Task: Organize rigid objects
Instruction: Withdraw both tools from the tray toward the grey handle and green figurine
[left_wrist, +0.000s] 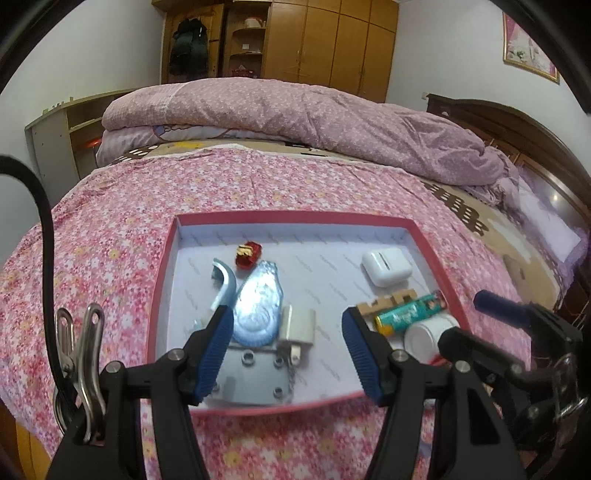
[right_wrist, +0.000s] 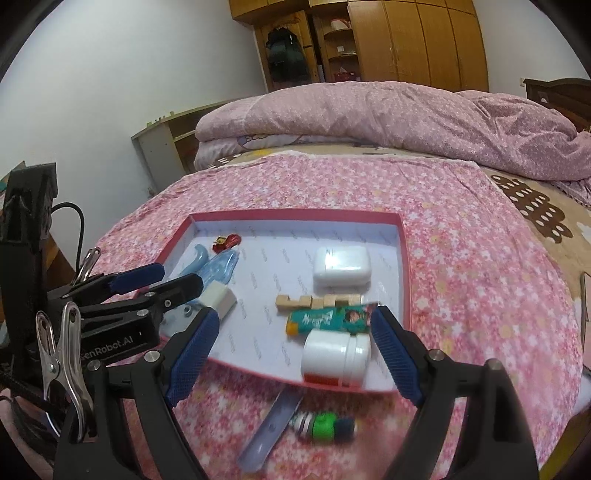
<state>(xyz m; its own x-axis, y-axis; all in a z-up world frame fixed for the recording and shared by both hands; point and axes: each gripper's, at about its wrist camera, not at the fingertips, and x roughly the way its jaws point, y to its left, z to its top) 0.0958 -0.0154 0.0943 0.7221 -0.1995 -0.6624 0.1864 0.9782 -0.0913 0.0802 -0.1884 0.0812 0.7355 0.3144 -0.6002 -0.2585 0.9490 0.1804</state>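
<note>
A red-rimmed tray (left_wrist: 162, 280) with a white floor lies on the pink flowered bedspread. It holds a red toy car (left_wrist: 248, 254), a curved blue piece (left_wrist: 223, 284), a shiny blue oval (left_wrist: 258, 310), a white adapter (left_wrist: 300, 325), a metal plate with holes (left_wrist: 255, 373), a white case (left_wrist: 386, 266), wooden blocks (right_wrist: 317, 302), a green tube (right_wrist: 328, 320) and a white jar (right_wrist: 334, 356). My left gripper (left_wrist: 288, 321) hangs open over the tray's near left part, holding nothing. My right gripper (right_wrist: 295, 325) stands open, its fingers either side of the jar and not gripping it.
On the bedspread in front of the tray lie a pale flat stick (right_wrist: 273, 432) and a small item with a green band (right_wrist: 325, 424). A folded pink quilt (left_wrist: 295, 110) fills the bed's far side. Wooden wardrobes (left_wrist: 332, 44) stand behind.
</note>
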